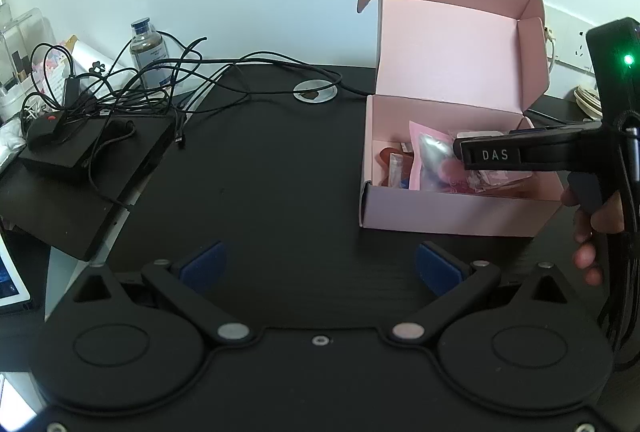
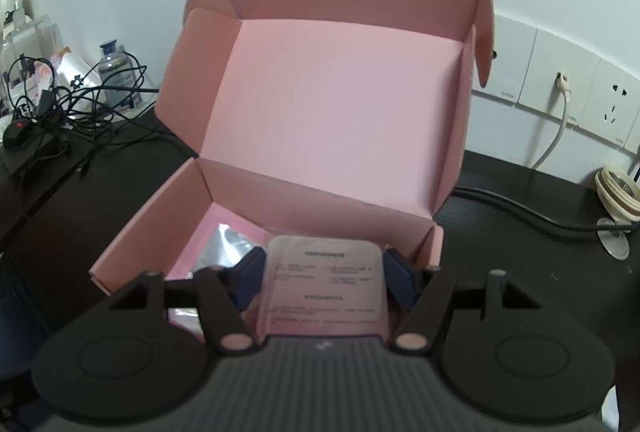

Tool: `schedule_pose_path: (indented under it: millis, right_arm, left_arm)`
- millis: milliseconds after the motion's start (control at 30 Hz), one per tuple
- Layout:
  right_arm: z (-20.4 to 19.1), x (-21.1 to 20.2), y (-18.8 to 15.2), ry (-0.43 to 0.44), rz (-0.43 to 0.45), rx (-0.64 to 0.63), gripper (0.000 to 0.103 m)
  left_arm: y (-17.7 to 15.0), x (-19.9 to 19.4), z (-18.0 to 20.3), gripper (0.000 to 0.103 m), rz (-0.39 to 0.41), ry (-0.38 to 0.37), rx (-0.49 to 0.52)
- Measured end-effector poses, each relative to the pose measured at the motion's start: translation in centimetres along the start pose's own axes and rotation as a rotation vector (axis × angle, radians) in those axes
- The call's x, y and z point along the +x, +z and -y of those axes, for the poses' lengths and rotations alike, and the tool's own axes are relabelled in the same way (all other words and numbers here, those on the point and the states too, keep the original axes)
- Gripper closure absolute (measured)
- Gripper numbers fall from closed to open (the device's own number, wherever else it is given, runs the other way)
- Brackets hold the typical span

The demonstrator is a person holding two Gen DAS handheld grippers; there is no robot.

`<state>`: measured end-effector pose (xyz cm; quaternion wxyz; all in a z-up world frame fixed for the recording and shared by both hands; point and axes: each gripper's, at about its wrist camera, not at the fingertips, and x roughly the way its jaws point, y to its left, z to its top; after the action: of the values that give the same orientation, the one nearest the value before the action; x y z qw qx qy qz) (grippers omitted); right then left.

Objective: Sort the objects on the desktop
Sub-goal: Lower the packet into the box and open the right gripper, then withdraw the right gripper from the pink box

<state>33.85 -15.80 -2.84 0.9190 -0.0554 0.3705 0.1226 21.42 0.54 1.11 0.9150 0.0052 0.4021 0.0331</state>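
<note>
Left claw (image 1: 320,264) hangs over the dark worktop (image 1: 280,172), fingers spread wide with nothing between them. Right claw (image 2: 325,282) grips a pale printed packet (image 2: 324,288) between its blue pads, above the open pink box (image 2: 312,112). Other packets (image 1: 432,160) lie inside the box. Tangled cables (image 1: 120,84) lie at the far left.

We read "DAS" in pale letters on the right hand-held gripper (image 1: 495,155), printed lines on the pale packet (image 2: 324,288) it holds too blurred for us, bottle (image 1: 148,52) label illegible
</note>
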Motion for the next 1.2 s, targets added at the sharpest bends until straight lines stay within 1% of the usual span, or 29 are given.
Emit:
schedule_pose_path:
  millis: [33, 100, 133, 167, 200, 333, 433, 533, 667, 800, 867, 967, 1033, 1200]
  right_arm:
    - [0.0, 0.0, 0.1, 0.001, -0.003, 0.003, 0.039]
    - [0.0, -0.1, 0.2, 0.009, -0.009, -0.002, 0.034]
    - [-0.1, -0.1, 0.3, 0.009, -0.008, -0.01, 0.025]
    - [-0.1, -0.4, 0.3, 0.012, 0.005, -0.016, 0.019]
    - [-0.1, -0.9, 0.3, 0.018, 0.024, -0.017, 0.016]
    - [0.3, -2.5, 0.4, 0.077, 0.078, 0.014, 0.012]
    - [0.5, -4.1, 0.3, 0.116, 0.12, 0.026, 0.005]
    - [0.5, -6.0, -0.2, 0.13, 0.159, 0.012, 0.001]
    - [0.5, -8.6, -0.8, 0.102, 0.205, -0.006, 0.001]
    - [2.0, -11.3, -1.9, 0.059, 0.233, 0.056, 0.001]
    - [3.0, -12.4, -2.6, 0.052, 0.225, 0.114, 0.001]
    - [4.6, -13.5, -3.9, 0.063, 0.184, 0.207, 0.001]
    - [5.4, -14.5, -4.8, 0.03, 0.18, 0.234, 0.001]
    - [7.1, -16.4, -7.2, 0.004, 0.161, 0.286, 0.001]
  left_arm:
    - [0.0, -0.1, 0.0, 0.0, 0.0, 0.001, 0.0]
    - [-0.1, -0.2, -0.1, 0.0, 0.0, -0.001, -0.002]
    - [-0.1, -0.2, -0.1, 0.0, 0.0, -0.003, -0.003]
    - [0.0, -0.3, -0.2, 0.0, 0.001, -0.002, -0.004]
    - [0.0, -0.3, -0.3, 0.0, 0.003, -0.002, -0.006]
    - [0.2, -0.6, -0.6, 0.0, 0.011, -0.003, -0.023]
    - [0.4, -0.7, -0.7, 0.0, 0.017, -0.005, -0.028]
    - [0.6, -0.8, -0.7, 0.0, 0.022, -0.008, -0.031]
    - [0.7, -1.0, -0.4, 0.0, 0.021, -0.018, -0.032]
    - [0.7, -1.2, 0.4, 0.0, 0.026, -0.028, -0.014]
    - [0.7, -1.3, 0.9, 0.0, 0.029, -0.034, 0.002]
    - [0.8, -1.3, 1.8, 0.0, 0.036, -0.043, 0.022]
    - [0.8, -1.3, 2.5, 0.0, 0.038, -0.054, 0.037]
    - [0.8, -1.3, 4.3, 0.0, 0.04, -0.081, 0.068]
